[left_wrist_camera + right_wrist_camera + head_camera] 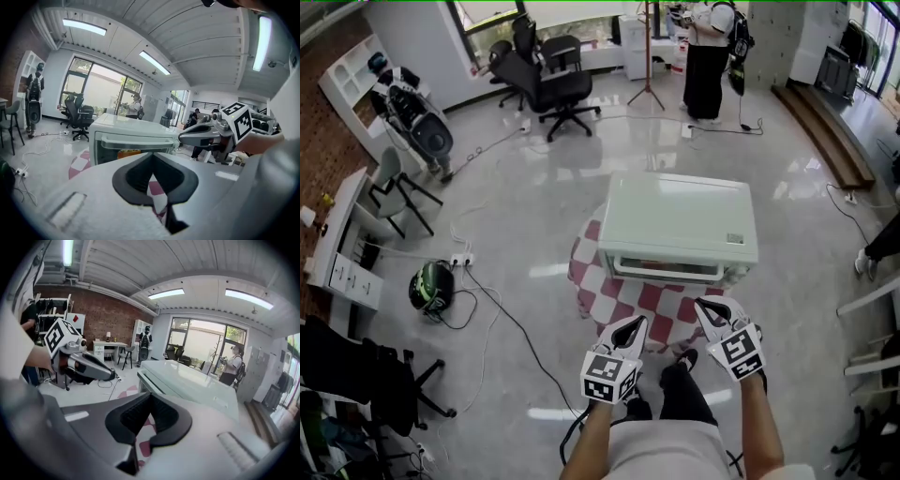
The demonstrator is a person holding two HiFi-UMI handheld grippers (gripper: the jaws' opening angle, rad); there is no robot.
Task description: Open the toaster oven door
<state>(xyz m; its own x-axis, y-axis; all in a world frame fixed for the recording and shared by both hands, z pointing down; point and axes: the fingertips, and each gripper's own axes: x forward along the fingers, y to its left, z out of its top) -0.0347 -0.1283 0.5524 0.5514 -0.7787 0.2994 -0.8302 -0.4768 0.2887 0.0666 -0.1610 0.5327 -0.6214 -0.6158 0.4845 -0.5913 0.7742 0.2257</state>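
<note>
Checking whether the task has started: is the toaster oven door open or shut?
Shut. The toaster oven door stands upright, flush with the front, its handle at the top.

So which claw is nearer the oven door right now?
Right. The right claw is just short of the door, toward its right end. The left claw is slightly farther back, before its left half. Neither touches it.
</note>
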